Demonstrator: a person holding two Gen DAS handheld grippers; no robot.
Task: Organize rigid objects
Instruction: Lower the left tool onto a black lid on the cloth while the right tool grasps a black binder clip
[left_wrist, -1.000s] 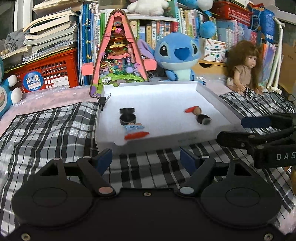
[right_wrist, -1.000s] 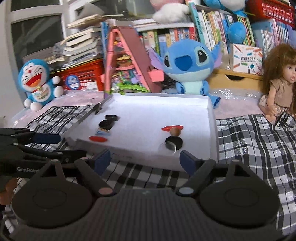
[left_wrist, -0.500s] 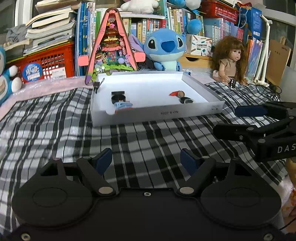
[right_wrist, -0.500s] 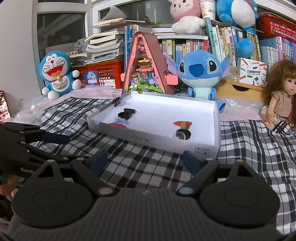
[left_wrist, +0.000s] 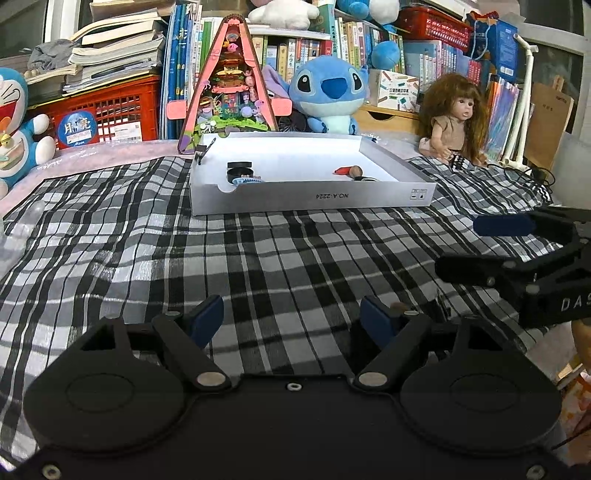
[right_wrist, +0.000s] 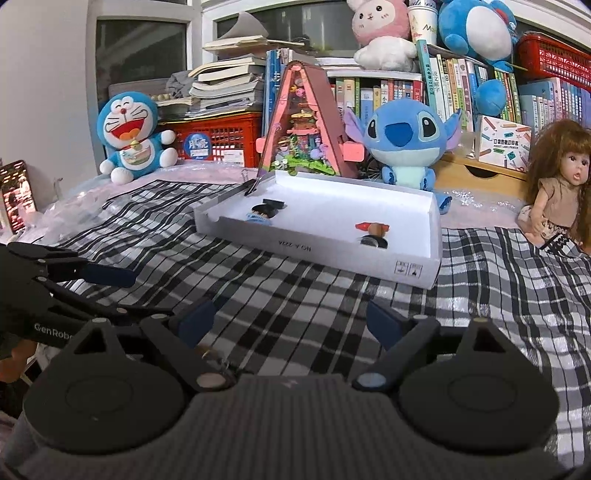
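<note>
White tray (left_wrist: 306, 201) w/ small black, red & brown bits inside on plaid cloth (left_wrist: 258, 266), plushies + books behind; both tongs (left_wrist: 291, 319) (right_wrist: 291, 319) wide, empty.

Home playroom: plush toys (right_wrist: 404, 142), doll (left_wrist: 452, 120), crammed bookshelf (right_wrist: 388, 92).

My left hand-held gripper (left_wrist: 291, 319): matte black body, two round disc housings, angled link arms with silver pivot caps, dark blue pads (left_wrist: 208, 317) at the tips, small screws along the front edge. My right hand-held gripper (right_wrist: 291, 325): same build, but its centre is ribbed grey. Seen side-on, white lettering reads "DAS" on the right one, "GenRobo" on the left.
</note>
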